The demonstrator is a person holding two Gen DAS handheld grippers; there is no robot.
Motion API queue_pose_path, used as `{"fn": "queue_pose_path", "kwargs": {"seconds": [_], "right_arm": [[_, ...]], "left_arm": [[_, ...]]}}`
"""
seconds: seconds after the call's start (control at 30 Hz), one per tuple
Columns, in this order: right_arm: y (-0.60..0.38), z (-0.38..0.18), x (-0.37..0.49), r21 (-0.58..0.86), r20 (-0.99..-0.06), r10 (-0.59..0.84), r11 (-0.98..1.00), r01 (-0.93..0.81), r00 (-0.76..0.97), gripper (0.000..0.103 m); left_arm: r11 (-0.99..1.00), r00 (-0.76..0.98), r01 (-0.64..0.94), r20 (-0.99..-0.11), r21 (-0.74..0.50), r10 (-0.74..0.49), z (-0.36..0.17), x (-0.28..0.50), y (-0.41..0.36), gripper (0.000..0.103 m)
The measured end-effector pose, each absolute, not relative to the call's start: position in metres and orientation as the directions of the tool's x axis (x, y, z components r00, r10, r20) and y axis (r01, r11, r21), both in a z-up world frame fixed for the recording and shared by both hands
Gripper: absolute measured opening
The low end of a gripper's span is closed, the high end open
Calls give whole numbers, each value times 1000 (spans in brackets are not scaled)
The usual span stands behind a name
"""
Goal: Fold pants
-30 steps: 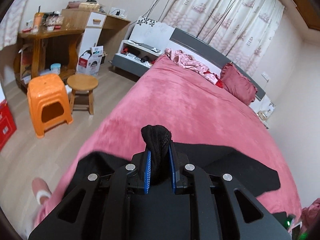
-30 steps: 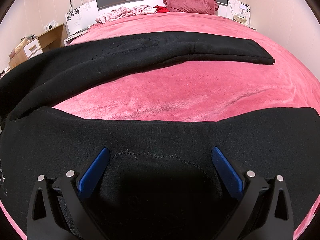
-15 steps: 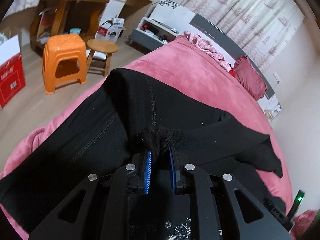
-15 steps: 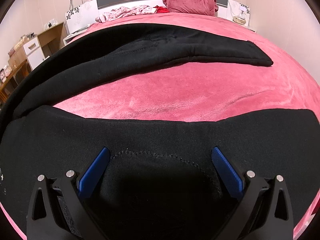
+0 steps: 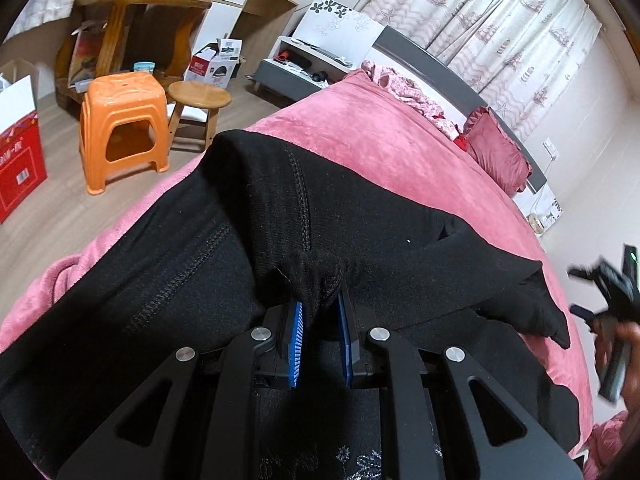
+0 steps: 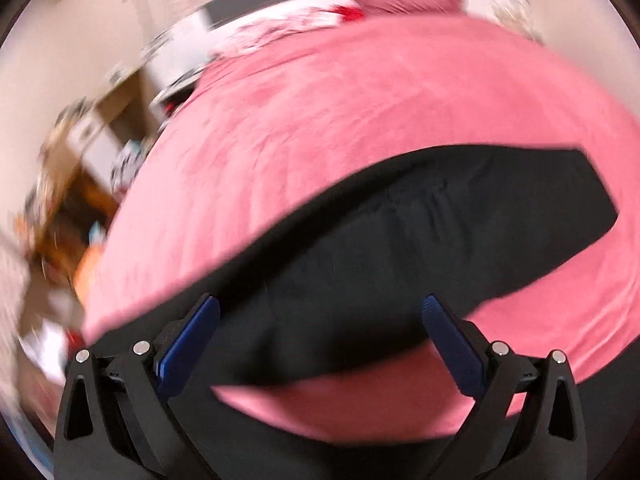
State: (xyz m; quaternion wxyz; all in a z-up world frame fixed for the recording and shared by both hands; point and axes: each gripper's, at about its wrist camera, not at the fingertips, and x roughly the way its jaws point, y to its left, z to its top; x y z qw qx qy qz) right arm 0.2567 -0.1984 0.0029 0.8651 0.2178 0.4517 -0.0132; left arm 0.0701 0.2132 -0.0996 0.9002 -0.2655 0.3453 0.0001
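In your left wrist view, the left gripper has its jaws clenched on a bunched edge of the black pants, which lie spread on the pink bed, probably so you can lay that pinched fold down over the rest. In your blurred right wrist view, the right gripper has its jaws spread wide and holding nothing, above the pants.

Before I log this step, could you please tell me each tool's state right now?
Left tool: shut on a bunched fold of the black pants.
Right tool: open, holding nothing.
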Motion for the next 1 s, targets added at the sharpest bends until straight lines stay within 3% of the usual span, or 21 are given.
{"fn": "queue_pose_path", "kwargs": {"seconds": [0.13, 0.23, 0.3, 0.4, 0.47, 0.53, 0.63, 0.8, 0.93, 1.0], "right_arm": [[-209, -18, 292, 463, -799, 207, 810, 359, 565, 98], [-211, -29, 305, 494, -805, 222, 765, 414, 550, 85], [-210, -33, 310, 520, -794, 238, 742, 423, 559, 81], [-207, -38, 322, 480, -817, 228, 778, 405, 530, 54], [-208, -43, 326, 473, -823, 247, 797, 376, 511, 24], [-207, -43, 317, 474, -813, 256, 812, 340, 523, 16], [-207, -42, 305, 466, -809, 253, 825, 319, 530, 14], [-226, -35, 286, 570, -756, 322, 752, 331, 571, 11], [-231, -19, 266, 622, -706, 372, 733, 275, 603, 9], [-228, -4, 252, 626, -684, 384, 746, 228, 620, 9]], "left_arm": [[851, 763, -180, -616, -493, -195, -102, 70, 214, 14], [851, 764, -176, -614, -494, -198, -103, 70, 216, 14], [849, 765, -174, -611, -500, -204, -104, 71, 217, 14], [844, 766, -171, -608, -509, -211, -105, 71, 220, 14], [844, 766, -170, -607, -509, -212, -106, 71, 219, 14], [842, 766, -171, -606, -512, -213, -106, 71, 220, 14], [834, 767, -171, -602, -525, -222, -106, 72, 221, 14], [761, 766, -179, -574, -623, -290, -103, 70, 237, 14], [619, 824, -156, -447, -770, -348, -82, 59, 266, 14], [626, 842, -117, -411, -771, -349, -64, 58, 271, 14]]}}
